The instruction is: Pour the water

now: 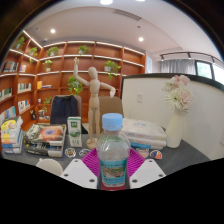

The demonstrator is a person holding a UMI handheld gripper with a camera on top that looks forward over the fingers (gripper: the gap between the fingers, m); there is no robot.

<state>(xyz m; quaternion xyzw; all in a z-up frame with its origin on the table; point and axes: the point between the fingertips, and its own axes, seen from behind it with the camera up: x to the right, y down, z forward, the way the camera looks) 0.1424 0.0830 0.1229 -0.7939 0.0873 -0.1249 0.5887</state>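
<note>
A clear plastic water bottle with a pale blue cap and a light label stands upright between my fingers. The pink pads lie against its left and right sides with no gap showing, so my gripper is shut on the bottle around its label. The bottle's base is at the level of my fingertips, and I cannot tell whether it rests on the dark table. A pale round object, possibly a cup, lies just left of my left finger; most of it is hidden.
Beyond the bottle are a wooden mannequin, a stack of white packs, a green carton and snack packets. A white vase of flowers stands to the right. Shelves line the back wall.
</note>
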